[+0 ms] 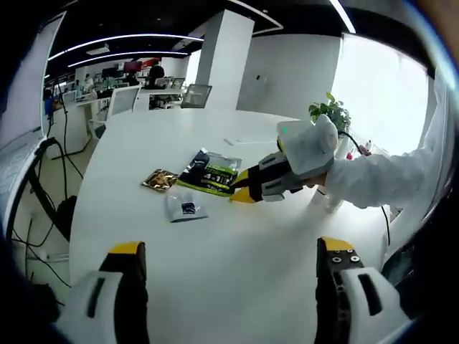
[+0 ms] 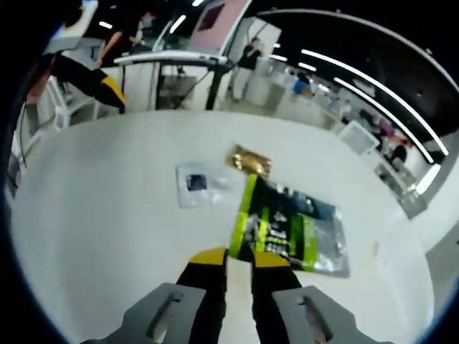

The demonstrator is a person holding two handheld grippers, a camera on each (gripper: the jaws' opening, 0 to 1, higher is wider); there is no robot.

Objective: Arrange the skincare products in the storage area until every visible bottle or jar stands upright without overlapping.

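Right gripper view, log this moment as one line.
right gripper: nearly closed at green-black foil pouch edge | left gripper: open, idle | white table

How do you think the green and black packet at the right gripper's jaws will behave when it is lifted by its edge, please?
The green and black packet lies flat like a thin pouch, so it will probably droop from the right gripper. Its glossy film may slip in the jaws. On the smooth white table, a push would likely slide it.
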